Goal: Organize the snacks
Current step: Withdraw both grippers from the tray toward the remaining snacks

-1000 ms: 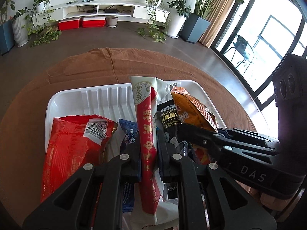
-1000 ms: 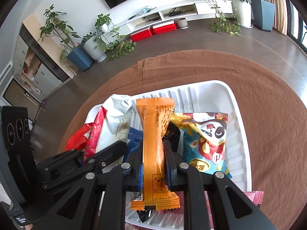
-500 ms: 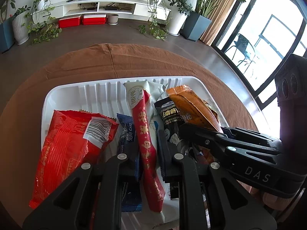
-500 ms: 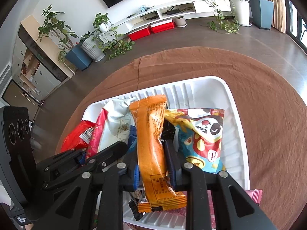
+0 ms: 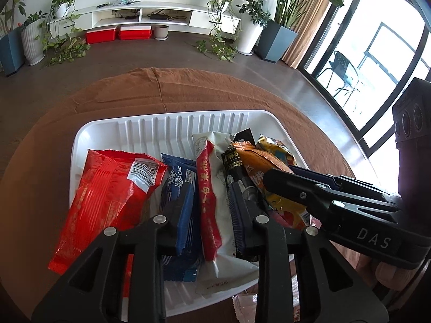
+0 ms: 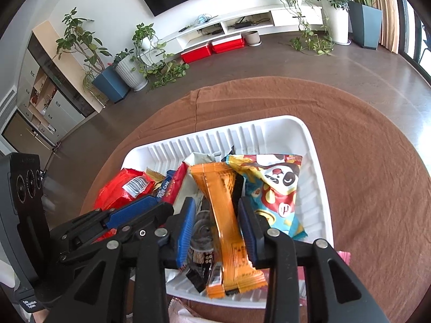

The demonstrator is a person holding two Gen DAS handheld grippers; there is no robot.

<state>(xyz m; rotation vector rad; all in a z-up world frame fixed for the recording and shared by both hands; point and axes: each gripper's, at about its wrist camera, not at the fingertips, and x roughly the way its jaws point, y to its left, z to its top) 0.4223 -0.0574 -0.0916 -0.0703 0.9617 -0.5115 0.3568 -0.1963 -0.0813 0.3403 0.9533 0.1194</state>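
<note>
Orange bar (image 6: pixel 227 223): between spread right gripper (image 6: pixel 216 222) pads, unpinched; light, crinkly, slippery; best taken mid-length.
Red-and-white stick (image 5: pixel 208 204): between spread left gripper (image 5: pixel 207 210) pads, likewise loose.
Tray (image 5: pixel 167 126): both packets near its front edge, among the other snacks.

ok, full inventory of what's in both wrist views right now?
tray: 1, white, ribbed, on the brown cloth
cloth: 1, brown, covers the round table
big packet: 1, red, tray's left side
roll cake packet: 1, blue, beside the red one
long packet: 1, white with red stripe, tray centre
black packet: 1, right of it
bar: 1, orange, over the black packet
panda packet: 1, light blue, tray's right side
left gripper: open, around the long packet
right gripper: open, around the bar
</note>
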